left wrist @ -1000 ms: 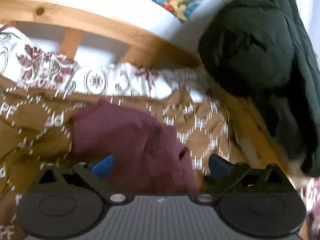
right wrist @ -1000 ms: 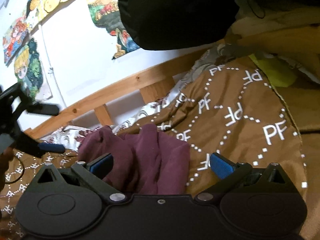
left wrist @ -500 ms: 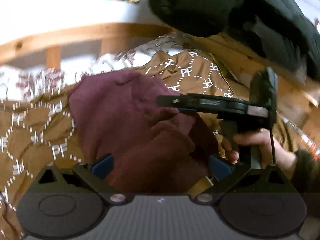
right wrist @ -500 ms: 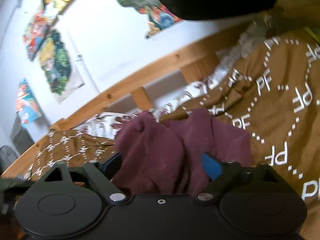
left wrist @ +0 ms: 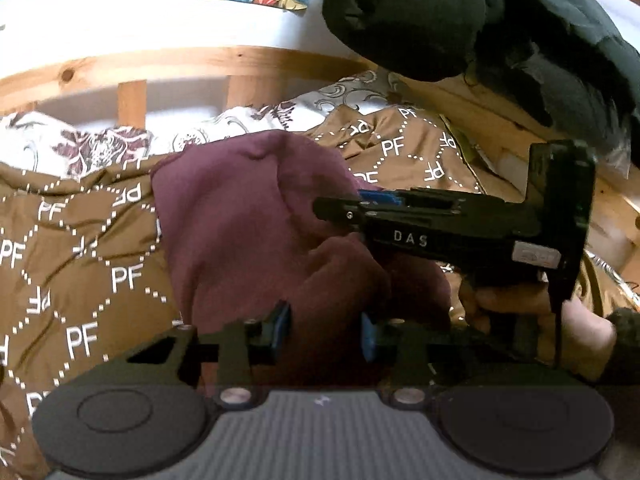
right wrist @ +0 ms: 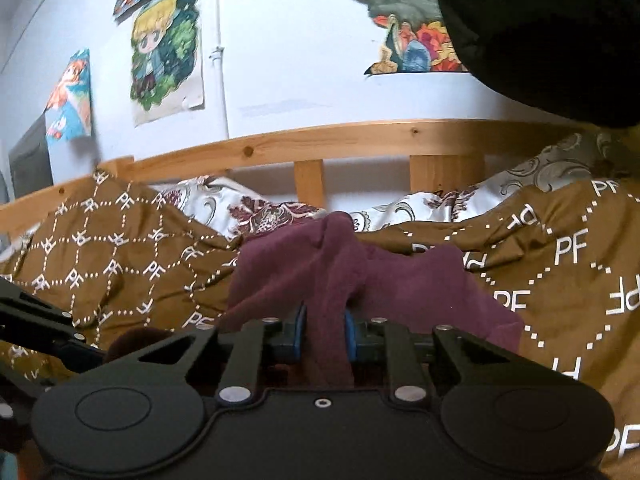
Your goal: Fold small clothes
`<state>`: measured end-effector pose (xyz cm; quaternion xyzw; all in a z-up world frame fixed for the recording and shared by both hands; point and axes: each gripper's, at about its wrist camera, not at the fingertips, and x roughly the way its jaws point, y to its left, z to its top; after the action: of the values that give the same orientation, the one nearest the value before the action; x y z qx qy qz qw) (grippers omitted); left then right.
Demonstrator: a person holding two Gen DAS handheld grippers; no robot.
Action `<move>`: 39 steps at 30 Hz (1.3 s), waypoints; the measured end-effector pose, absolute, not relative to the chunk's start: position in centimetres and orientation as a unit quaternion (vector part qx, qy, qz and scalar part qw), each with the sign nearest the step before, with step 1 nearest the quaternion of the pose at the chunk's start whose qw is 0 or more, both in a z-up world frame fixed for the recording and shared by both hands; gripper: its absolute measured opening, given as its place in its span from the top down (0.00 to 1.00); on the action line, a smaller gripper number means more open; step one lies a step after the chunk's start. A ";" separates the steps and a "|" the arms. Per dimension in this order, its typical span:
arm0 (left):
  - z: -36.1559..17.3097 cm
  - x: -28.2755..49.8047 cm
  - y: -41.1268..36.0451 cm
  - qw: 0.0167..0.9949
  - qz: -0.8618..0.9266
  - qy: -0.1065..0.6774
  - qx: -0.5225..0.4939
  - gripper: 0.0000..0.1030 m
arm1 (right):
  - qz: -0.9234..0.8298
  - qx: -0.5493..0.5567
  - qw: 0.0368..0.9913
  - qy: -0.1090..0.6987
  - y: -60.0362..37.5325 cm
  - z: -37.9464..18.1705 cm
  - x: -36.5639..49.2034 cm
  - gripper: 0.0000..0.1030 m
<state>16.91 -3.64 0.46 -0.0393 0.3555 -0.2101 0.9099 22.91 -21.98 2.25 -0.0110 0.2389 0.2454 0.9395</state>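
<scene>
Nearest to me, my left gripper (left wrist: 325, 330) has just been closing, and its blue pads now press a bunched fold of the maroon garment (left wrist: 248, 220) from both sides. My right gripper (right wrist: 325, 330) has likewise been closing and now pinches a raised ridge of the same cloth between its pads. In the left wrist view I see that right gripper reaching in from 3 o'clock, held by a hand (left wrist: 520, 312) at about 4 o'clock, its tip buried in the maroon fabric. The garment lies crumpled at the centre on the brown bedspread (left wrist: 84, 264) printed with white PF letters. Beyond it, at 12 o'clock, a floral sheet (right wrist: 264, 210) meets the wooden bed rail (right wrist: 360, 140). Farther off, cartoon posters (right wrist: 168, 48) hang on the white wall, and a black garment (left wrist: 440, 16) hangs at 1 o'clock.
</scene>
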 end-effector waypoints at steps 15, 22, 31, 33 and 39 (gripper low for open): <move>0.6 15.7 -6.8 0.911 -0.211 0.341 0.097 0.29 | 0.231 0.201 0.889 0.340 -26.9 -1.2 27.3 0.41; 0.5 15.6 -7.5 0.918 -0.188 0.332 0.111 0.69 | 0.239 0.182 0.896 0.329 -26.1 -0.5 26.7 0.85; 1.2 14.7 -11.1 0.921 -0.212 0.301 0.127 0.74 | 0.241 0.126 0.931 0.244 -26.5 3.9 24.8 0.88; 1.1 14.8 -12.2 0.919 -0.217 0.299 0.134 0.74 | 0.231 0.130 0.934 0.238 -27.4 4.3 24.9 0.90; -0.2 15.3 -13.9 0.910 -0.229 0.319 0.128 0.74 | 0.181 0.184 0.930 0.262 -31.3 3.7 25.5 0.93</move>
<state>15.28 -13.90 -0.19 0.1280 0.3195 -0.2293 0.9105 25.51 -31.32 3.67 0.1845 0.2620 0.1814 0.9297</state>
